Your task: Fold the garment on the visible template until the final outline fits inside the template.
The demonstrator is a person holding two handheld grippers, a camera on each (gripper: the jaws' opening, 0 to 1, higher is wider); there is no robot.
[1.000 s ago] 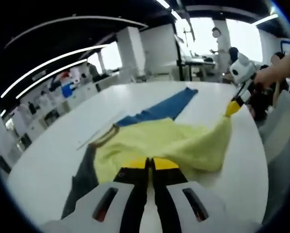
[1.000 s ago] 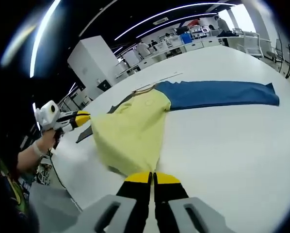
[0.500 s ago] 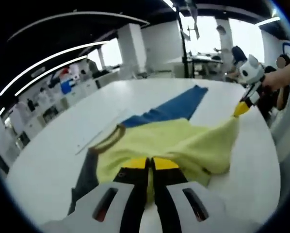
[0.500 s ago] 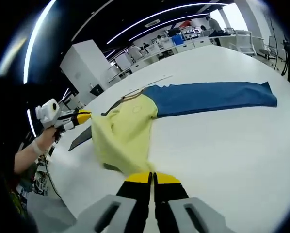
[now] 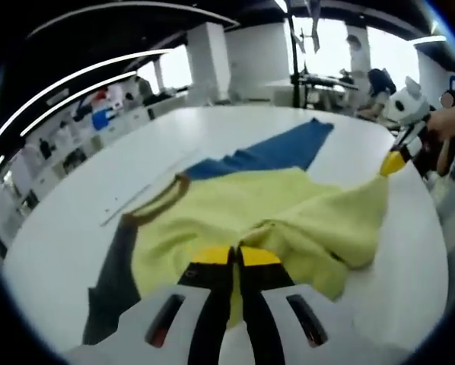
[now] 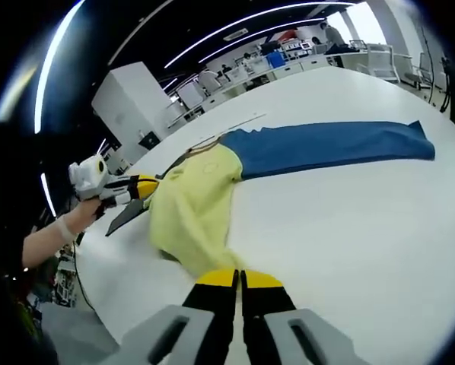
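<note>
Yellow garment (image 5: pixel 288 220) hem is pinched between both grippers' closed fingers (image 5: pixel 212 262).

Long ceiling light strips (image 5: pixel 75 84) are glowing across a dark ceiling. A white square pillar (image 5: pixel 209 53) is standing beyond the far edge of the white table (image 6: pixel 349 220). Bright windows (image 5: pixel 330 46) are shining at the far right, and cluttered white benches (image 5: pixel 98 125) are lining the left.

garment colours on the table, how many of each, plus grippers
yellow part: 1
blue sleeve: 1
dark grey sleeve: 1
grippers: 2, left gripper, right gripper
total: 5
</note>
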